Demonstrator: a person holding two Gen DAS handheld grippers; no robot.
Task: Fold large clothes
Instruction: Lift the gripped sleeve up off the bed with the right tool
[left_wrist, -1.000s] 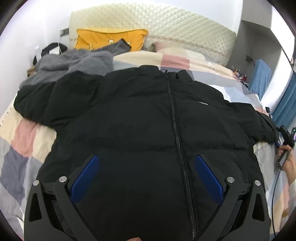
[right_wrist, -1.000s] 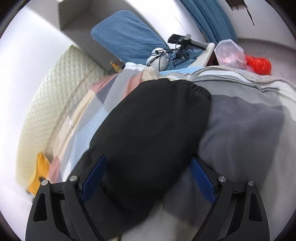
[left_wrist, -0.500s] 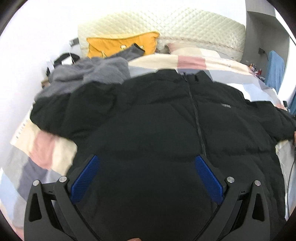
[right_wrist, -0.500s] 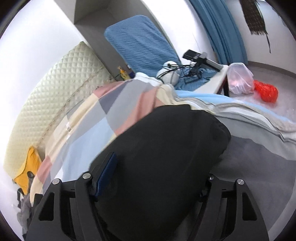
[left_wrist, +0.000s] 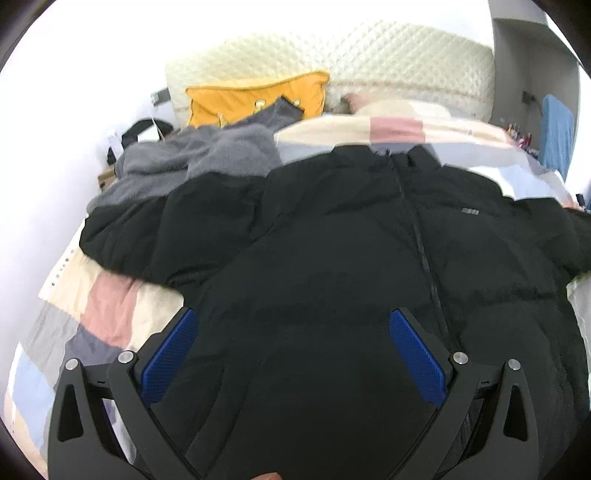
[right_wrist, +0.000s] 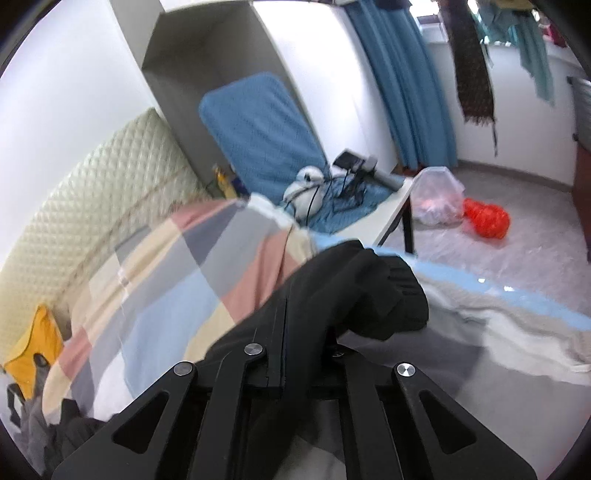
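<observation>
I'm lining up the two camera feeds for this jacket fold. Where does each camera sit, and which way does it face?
Left wrist: on the left gripper, facing the headboard over the black jacket; open blue fingers show.
Right wrist: on the right gripper, facing the bedside and curtain; its fingers are shut on the jacket sleeve.
Shared: jacket, patchwork quilt, headboard, yellow pillow.

I see bright daylight; white wall (left_wrist: 74, 92) blown out in left view. Black jacket (left_wrist: 351, 277) loses detail (slight motion smear). Fisheye bends edges, corners dark. Right view soft, window (right_wrist: 436, 22) glaring.
</observation>
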